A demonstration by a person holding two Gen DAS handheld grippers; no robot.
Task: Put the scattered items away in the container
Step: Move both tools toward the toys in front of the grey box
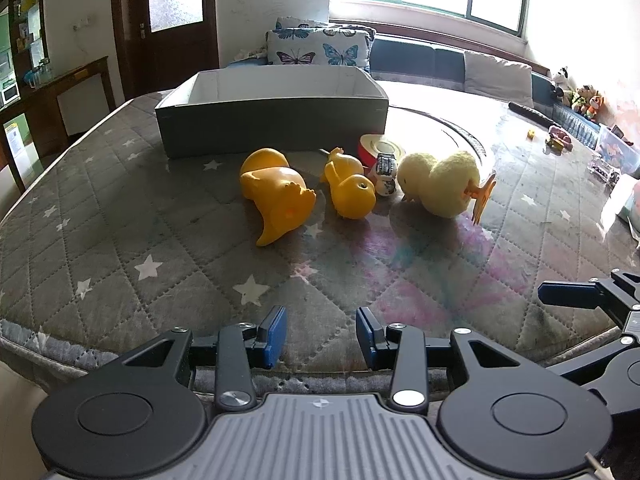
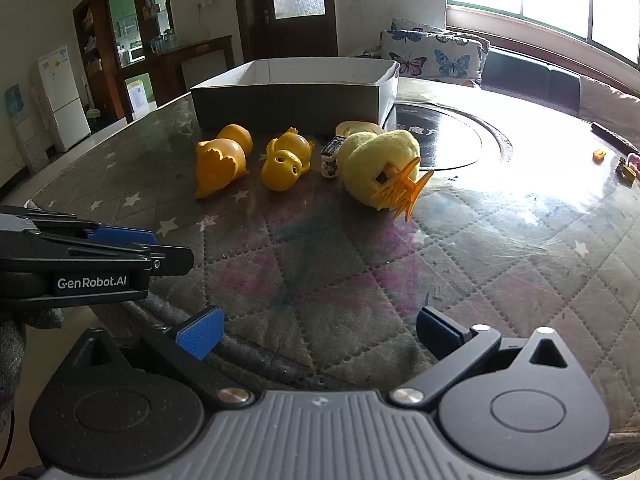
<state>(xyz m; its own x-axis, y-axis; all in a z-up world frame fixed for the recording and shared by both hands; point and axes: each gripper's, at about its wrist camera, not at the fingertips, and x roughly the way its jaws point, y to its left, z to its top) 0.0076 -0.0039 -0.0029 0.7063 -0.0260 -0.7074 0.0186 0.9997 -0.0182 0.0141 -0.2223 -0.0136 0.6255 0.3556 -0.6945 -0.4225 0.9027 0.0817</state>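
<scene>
Yellow toys lie in a row on the quilted worktop (image 1: 120, 208): large rubber duck (image 1: 276, 194) left, small duck (image 1: 350, 184) middle, plush duck (image 1: 440, 184) right. We see the grey box (image 1: 272, 118) just beyond them. Left tool (image 1: 321, 336) and right tool (image 2: 320, 332) hover near, jaws apart, holding nothing.

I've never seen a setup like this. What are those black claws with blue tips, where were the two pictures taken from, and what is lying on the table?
No robot here: a person holds a two-finger claw in each hand, each carrying its own wide-angle camera. One picture looks along the left gripper, the other along the right gripper. Both are open and hold nothing. On the quilted table lie a large rubber duck, a small rubber duck, a plush duck, a small printed bottle and a tape roll. Behind them stands the grey box meant to receive them.
</scene>
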